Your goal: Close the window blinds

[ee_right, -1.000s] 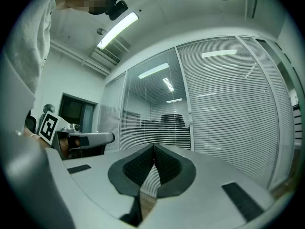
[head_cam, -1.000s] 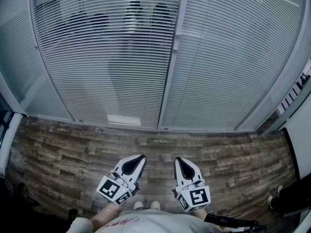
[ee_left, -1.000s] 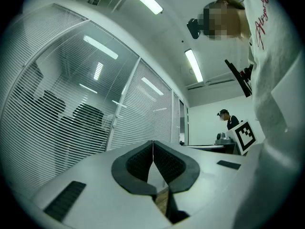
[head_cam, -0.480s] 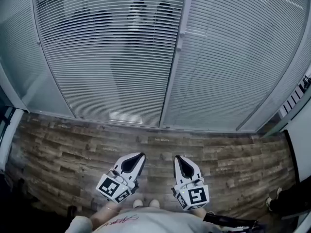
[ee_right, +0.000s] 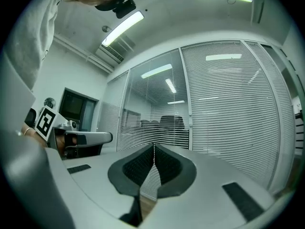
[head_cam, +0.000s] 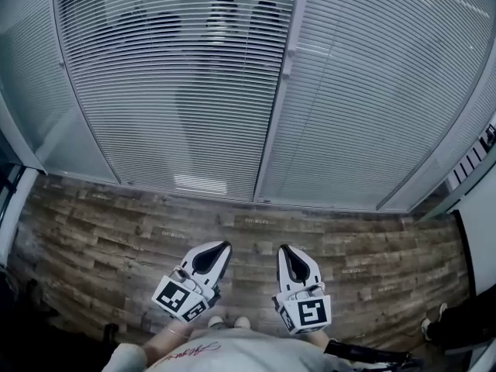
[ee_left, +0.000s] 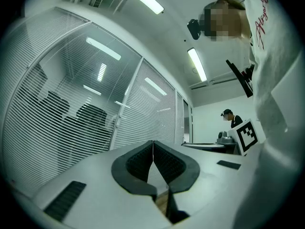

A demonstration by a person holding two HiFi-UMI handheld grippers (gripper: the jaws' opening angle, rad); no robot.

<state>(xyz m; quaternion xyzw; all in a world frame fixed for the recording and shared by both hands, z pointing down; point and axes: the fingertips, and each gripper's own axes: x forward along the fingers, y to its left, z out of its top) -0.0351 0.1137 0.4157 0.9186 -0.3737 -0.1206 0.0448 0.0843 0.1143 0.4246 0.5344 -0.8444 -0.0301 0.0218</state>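
Two grippers sit low and close to our body in the head view, the left gripper [head_cam: 223, 248] and the right gripper [head_cam: 285, 251] side by side over the wooden floor [head_cam: 116, 239], well apart from the glass wall ahead. We judge they are held back because nothing has been reached for yet. The left blind [head_cam: 170, 91] has its slats tilted open enough that dark chairs [head_cam: 223, 14] show through. The right blind [head_cam: 372, 91] reads as a nearly solid pale sheet, so the left one looks to be the work left to do. A small fitting [head_cam: 289, 51] sits on the post [head_cam: 273, 122] between them; it may be the control, though we cannot tell from here. In the left gripper view the jaws are pressed together with nothing between them, pointing slightly up at the open-slatted blind, with a desk [ee_left: 205, 146] and a second person [ee_left: 231, 119] far off at the right. In the right gripper view the jaws are likewise clenched and empty, aimed level near the post, with see-through slats to its left and closed slats to its right. Closed jaws suit carrying, and would need to part before pinching any knob.
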